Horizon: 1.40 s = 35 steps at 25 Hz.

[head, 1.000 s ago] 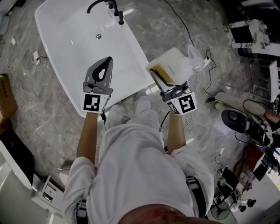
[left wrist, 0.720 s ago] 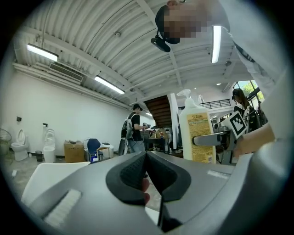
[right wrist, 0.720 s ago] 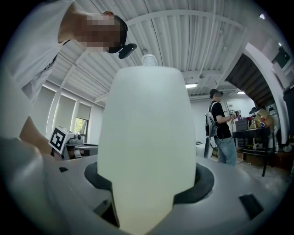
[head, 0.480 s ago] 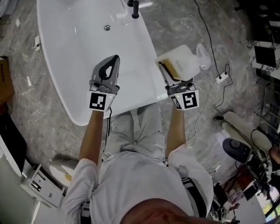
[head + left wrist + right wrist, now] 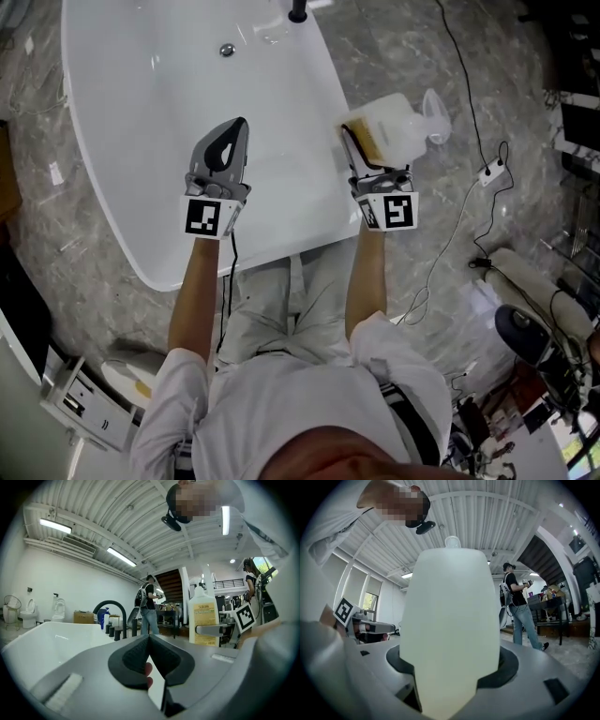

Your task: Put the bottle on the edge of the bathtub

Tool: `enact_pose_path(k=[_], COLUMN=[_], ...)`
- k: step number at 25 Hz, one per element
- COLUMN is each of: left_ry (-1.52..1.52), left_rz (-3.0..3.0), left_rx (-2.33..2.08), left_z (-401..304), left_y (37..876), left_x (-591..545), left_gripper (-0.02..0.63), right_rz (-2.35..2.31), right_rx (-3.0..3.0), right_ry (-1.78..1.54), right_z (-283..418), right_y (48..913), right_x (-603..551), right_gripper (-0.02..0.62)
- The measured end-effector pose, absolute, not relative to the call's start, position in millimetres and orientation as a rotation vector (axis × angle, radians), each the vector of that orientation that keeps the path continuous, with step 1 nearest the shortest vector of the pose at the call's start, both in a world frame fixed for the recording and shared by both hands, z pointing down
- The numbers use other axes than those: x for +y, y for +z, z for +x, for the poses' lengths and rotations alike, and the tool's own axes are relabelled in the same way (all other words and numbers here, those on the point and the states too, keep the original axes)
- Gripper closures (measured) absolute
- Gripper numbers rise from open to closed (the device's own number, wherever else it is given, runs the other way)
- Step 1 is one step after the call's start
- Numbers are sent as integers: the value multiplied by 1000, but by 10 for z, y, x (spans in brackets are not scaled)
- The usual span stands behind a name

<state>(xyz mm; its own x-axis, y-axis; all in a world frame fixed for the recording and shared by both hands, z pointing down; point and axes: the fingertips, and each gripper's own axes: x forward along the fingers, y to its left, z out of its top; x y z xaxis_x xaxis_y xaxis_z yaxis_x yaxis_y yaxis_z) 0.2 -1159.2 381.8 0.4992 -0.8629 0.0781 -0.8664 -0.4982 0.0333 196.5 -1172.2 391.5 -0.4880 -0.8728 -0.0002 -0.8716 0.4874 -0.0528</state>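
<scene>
The white bathtub (image 5: 122, 122) fills the upper left of the head view. A translucent white bottle (image 5: 392, 127) with a yellow label and a pump top is held by my right gripper (image 5: 364, 141), which is shut on its body. It hangs just right of the tub's right rim, over the floor. In the right gripper view the bottle (image 5: 450, 616) stands upright between the jaws and fills the middle. My left gripper (image 5: 232, 131) is shut and empty, held over the tub's near part. From the left gripper view the bottle (image 5: 203, 616) shows to the right, beyond the tub's rim (image 5: 56, 637).
A black faucet (image 5: 298, 11) and a drain (image 5: 226, 50) sit at the tub's far end. Cables and a power strip (image 5: 488, 172) lie on the marble floor at right, with equipment (image 5: 525, 328) further right. A person (image 5: 519, 606) stands in the background.
Both grippers have come further in over the tub's near end, the left one now over its inside. The right gripper still holds the bottle beside the right rim.
</scene>
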Motion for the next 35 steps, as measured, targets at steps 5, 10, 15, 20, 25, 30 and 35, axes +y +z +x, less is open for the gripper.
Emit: enact_pose_path(k=[5,10,15,20,25,30,35], left_ry=[62,92,77,86,113,137,147], left_rz=[2697,2690,2671,2669,2661,2652,2642], left_rx=[-1500,-1481,-1476,-1464,-1460,-1444,-1444], left_z=[1,27,32,-8,-57,-49,-110], left_y=[3996,4132,4177,4151,4149,4012,3695], left_x=[-11544,-11539,-11568,-11515,-11441,-11379,-11313], left_gripper=[606,606,606,606,606,606,606], right_rz=[-1613,-1620,-1639,-1645,-1677,-1721,-1755], right_rx=[2685,2692,2654,2640,2645,2643,2645], right_ry=[-74,-46,13,68,59,-3,-1], right_z=[1924,1905,1912,1863,1853,1876,1935], right_y=[4275,4411,4450,4440,4475,4420,4088], right_x=[-11715,-11683,-11661,-11606,-11604,-11608,-11522], right_gripper=[249,250,244,239,234,138,103])
